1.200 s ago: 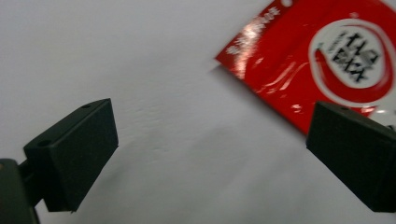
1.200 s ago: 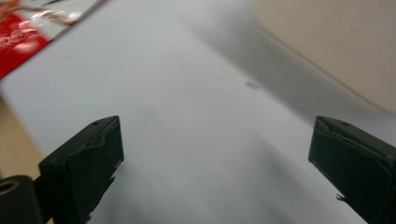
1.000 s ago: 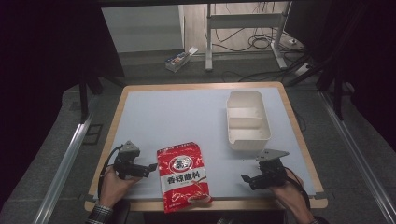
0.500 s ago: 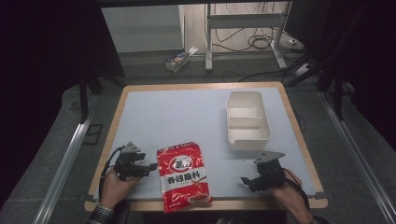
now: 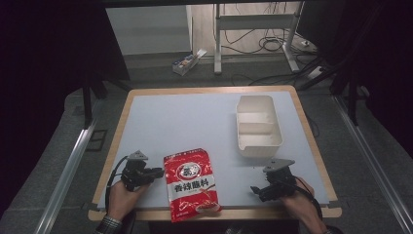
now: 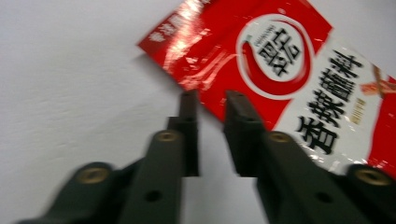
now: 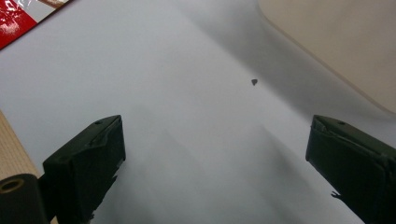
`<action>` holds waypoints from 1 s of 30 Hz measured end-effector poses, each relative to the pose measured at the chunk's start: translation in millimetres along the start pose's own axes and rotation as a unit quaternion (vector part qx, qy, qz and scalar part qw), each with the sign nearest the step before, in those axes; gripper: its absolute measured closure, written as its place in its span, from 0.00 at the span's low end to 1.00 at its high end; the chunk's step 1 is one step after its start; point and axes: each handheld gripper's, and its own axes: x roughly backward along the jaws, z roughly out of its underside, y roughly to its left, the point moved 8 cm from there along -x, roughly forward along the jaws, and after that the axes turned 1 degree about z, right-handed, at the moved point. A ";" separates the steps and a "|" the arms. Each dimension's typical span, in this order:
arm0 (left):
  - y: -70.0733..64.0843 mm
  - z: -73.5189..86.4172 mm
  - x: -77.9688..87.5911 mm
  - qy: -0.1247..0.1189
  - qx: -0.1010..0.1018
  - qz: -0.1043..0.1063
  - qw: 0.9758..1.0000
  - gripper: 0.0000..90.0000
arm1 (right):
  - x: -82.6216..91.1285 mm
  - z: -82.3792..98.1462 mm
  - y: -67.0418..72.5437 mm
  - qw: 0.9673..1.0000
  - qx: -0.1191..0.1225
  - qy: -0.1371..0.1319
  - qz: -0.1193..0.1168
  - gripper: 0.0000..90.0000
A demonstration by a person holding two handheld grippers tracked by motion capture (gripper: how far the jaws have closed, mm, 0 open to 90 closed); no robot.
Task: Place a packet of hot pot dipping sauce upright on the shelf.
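Observation:
A red and white seasoning packet (image 5: 191, 183) (image 6: 289, 60) lies flat on the table near its front edge. My left gripper (image 5: 158, 172) (image 6: 210, 100) lies just left of it, tips at the packet's left edge. Its jaws have just been closing and now stand almost together with a thin slit, nothing gripped between them. My right gripper (image 5: 254, 190) (image 7: 215, 135) rests at the front right, open wide over bare table. A corner of the packet (image 7: 18, 18) shows at the far left of the right gripper view.
A cream two-compartment container (image 5: 255, 99) (image 7: 336, 42) stands at the right of the pale grey table (image 5: 185, 122), behind my right gripper. The table's wooden rim (image 5: 234, 213) runs along the front. Beyond the table are floor cables and metal legs.
The left gripper's jaws have drawn together beside the packet. Both hands and the packet stay where they were.

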 end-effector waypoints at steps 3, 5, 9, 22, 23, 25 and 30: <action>-10.1 4.4 -4.4 0.022 -0.017 0.001 1.000 1.00 | 0.1 0.0 0.1 1.000 0.002 0.000 -0.001 0.06; -13.6 7.3 -5.9 0.032 -0.023 -0.003 0.999 1.00 | 0.3 0.0 0.2 1.000 0.003 0.000 0.000 0.06; -20.5 13.6 -4.3 0.039 -0.026 -0.009 0.999 1.00 | 0.1 0.4 0.7 1.000 0.005 0.002 -0.001 0.06; -34.7 29.1 2.9 0.055 -0.006 -0.046 0.997 1.00 | 0.0 0.2 2.1 1.000 0.010 0.005 0.001 0.06; -35.1 29.8 1.1 0.065 -0.011 -0.048 0.997 1.00 | -0.2 0.1 2.1 1.000 0.010 0.005 0.001 0.06; -36.0 29.7 -0.5 0.070 -0.013 -0.056 0.996 1.00 | -0.8 0.4 2.4 1.000 0.011 0.007 0.000 0.06; -37.3 27.2 -4.4 0.065 0.019 -0.051 0.996 1.00 | -1.3 0.5 2.9 1.000 0.011 0.009 0.001 0.06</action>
